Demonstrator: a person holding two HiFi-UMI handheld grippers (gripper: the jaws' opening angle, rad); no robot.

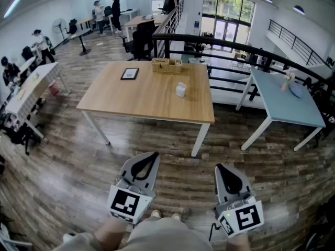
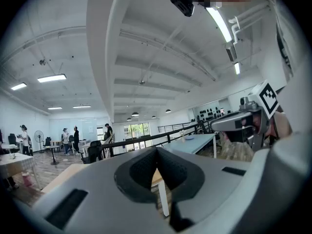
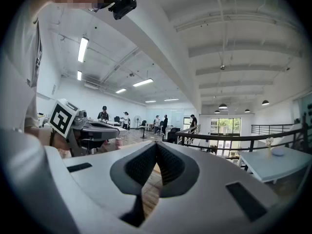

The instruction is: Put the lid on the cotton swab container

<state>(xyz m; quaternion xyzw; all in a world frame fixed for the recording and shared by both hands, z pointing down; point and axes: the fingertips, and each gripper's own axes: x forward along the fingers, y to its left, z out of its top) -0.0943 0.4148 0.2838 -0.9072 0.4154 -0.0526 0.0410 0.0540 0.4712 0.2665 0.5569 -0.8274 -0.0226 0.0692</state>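
Note:
A small white cotton swab container [image 1: 180, 90] stands on the wooden table [image 1: 141, 98], right of its middle; I cannot make out a separate lid at this distance. Both grippers hang low near my body, well short of the table. My left gripper [image 1: 152, 155] is shut with nothing in it, its tips meeting in the left gripper view [image 2: 156, 150]. At the right, my right gripper [image 1: 219, 167] is also shut and empty, with its jaw tips together in the right gripper view [image 3: 157, 144].
A wooden box [image 1: 166, 65] and a black framed tablet [image 1: 130, 73] sit at the table's far side. A light blue table [image 1: 282, 106] stands to the right, a black railing [image 1: 220, 46] behind. People and office chairs fill the far left. Wood floor lies between me and the table.

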